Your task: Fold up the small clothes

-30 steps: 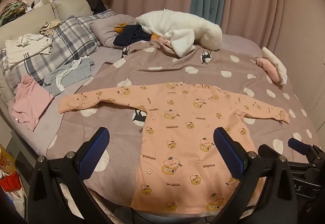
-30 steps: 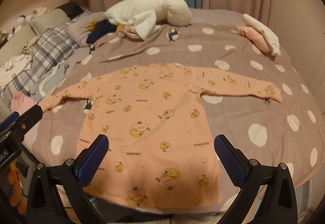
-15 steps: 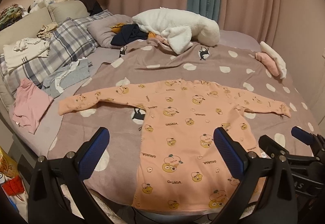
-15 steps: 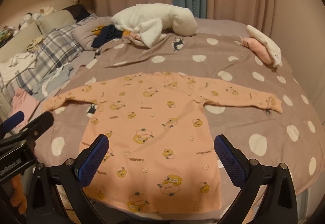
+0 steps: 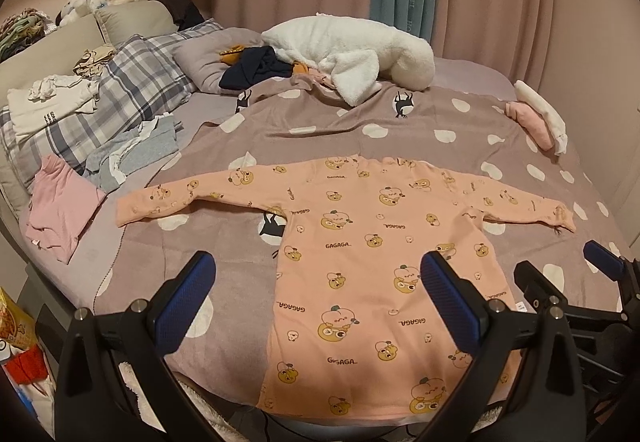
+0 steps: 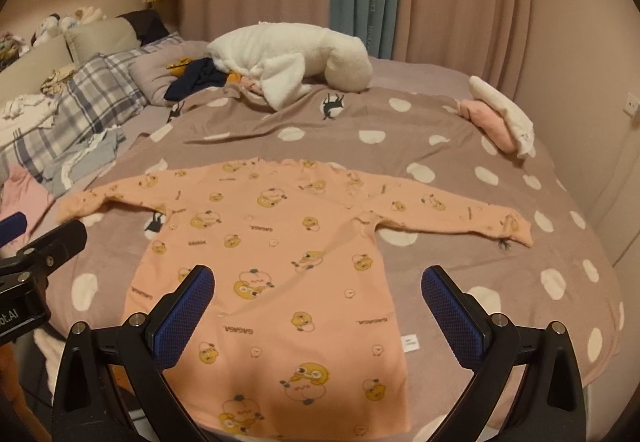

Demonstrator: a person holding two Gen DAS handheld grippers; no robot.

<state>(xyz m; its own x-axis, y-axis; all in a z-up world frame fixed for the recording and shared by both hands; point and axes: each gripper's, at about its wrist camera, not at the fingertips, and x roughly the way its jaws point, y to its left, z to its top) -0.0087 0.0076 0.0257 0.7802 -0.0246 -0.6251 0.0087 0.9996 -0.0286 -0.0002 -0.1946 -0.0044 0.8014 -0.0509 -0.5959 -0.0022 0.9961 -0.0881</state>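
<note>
A small peach long-sleeved shirt (image 5: 360, 242) with cartoon prints lies flat on the spotted mauve blanket (image 5: 360, 121), sleeves spread out to both sides, hem toward me. It also shows in the right wrist view (image 6: 280, 242). My left gripper (image 5: 316, 298) is open and empty, hovering above the hem's left side. My right gripper (image 6: 318, 306) is open and empty above the shirt's lower part. The right gripper shows in the left wrist view (image 5: 568, 274), and the left gripper shows in the right wrist view (image 6: 40, 234).
A white fluffy garment (image 5: 360, 53) and dark clothes (image 5: 256, 69) lie at the back. Folded pink and white clothes (image 5: 536, 117) sit at the far right. A pink garment (image 5: 60, 205), a grey garment (image 5: 132, 153) and plaid pillows (image 5: 132, 89) lie on the left.
Both grippers have risen and drawn back slightly; the shirt sits lower and smaller in both views. The shirt has not moved. Both jaws stay open.
</note>
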